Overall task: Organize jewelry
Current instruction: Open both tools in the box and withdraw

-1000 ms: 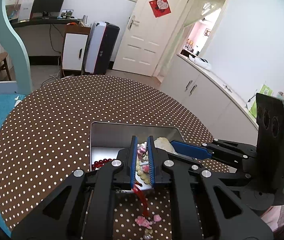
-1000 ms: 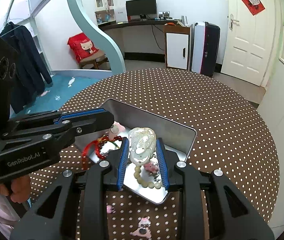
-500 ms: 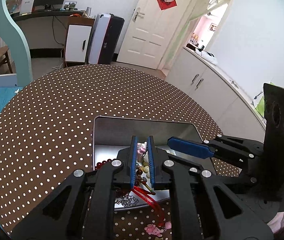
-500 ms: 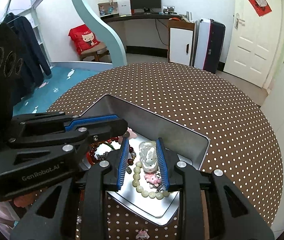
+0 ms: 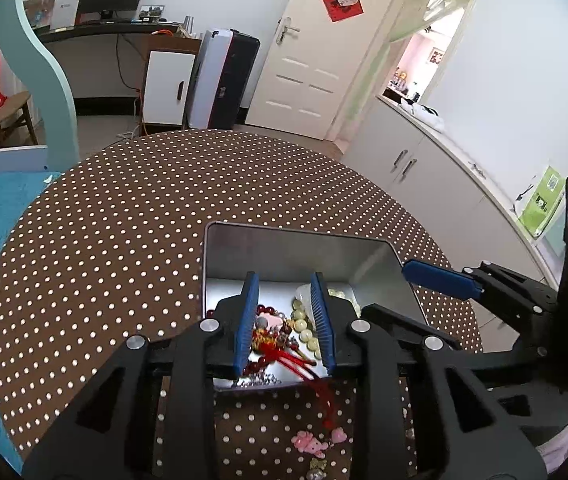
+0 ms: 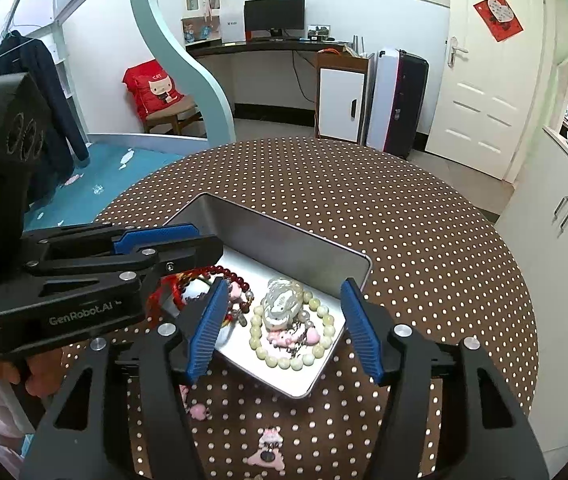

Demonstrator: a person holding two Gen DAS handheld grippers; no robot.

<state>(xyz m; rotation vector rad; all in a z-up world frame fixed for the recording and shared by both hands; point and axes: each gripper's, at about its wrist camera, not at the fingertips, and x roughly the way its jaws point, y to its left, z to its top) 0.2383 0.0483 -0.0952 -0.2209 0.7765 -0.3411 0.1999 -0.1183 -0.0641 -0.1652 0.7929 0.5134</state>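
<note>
Both grippers hover over a tin point(image 6: 284, 236) of jewelry on a dotted table point(image 6: 424, 240).

The left gripper point(image 5: 284, 320) and right gripper point(image 6: 284, 320) both hold their jaws spread, gripping nothing; beads point(image 6: 316, 344), a pale stone point(image 6: 282, 304) and a red cord point(image 5: 316, 376) trailing over the tin's rim lie inside.

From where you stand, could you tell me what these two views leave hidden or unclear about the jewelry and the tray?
- Left wrist view: the left gripper covers the near part of the metal tray, hiding most of the red bead bracelet.
- Right wrist view: the left gripper body hides where the red tassel cord ends.
- Left wrist view: the pink charms on the tablecloth are small and blurred.
</note>
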